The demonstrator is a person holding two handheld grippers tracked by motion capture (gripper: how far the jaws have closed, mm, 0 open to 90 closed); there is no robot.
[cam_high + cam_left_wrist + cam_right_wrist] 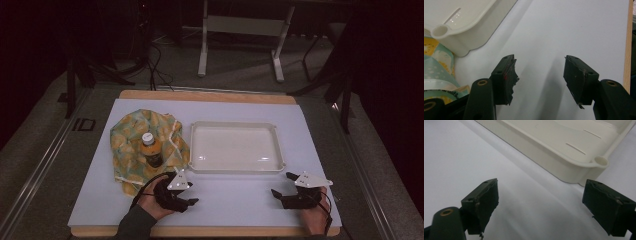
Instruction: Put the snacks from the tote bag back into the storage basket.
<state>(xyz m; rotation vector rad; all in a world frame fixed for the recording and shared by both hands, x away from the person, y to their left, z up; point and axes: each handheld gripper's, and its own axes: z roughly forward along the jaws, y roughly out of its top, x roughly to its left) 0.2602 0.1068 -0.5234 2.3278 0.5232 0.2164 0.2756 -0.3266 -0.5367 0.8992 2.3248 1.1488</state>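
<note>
Your left gripper point(187, 192) rests on the pale lavender table sheet point(240, 200), jaws spread and empty; the small orange-capped bottle point(150, 149) stands on the crumpled yellow-and-teal patterned cloth point(131, 142) just at its 11 o'clock, and the empty shallow cream plastic tray point(195, 145) lies at 1 o'clock. Your right gripper point(281, 184) also lies low, jaws wide apart, the tray's corner at 11 o'clock. Both forearms enter from 6 o'clock, cut off by the frame.

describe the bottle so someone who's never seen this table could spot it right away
Start at the white tray in the middle of the pale table, then look just left of it to the crumpled yellow and green cloth. The bottle stands upright on that cloth: small, amber, with a pale cap, the one upright thing there.
</note>
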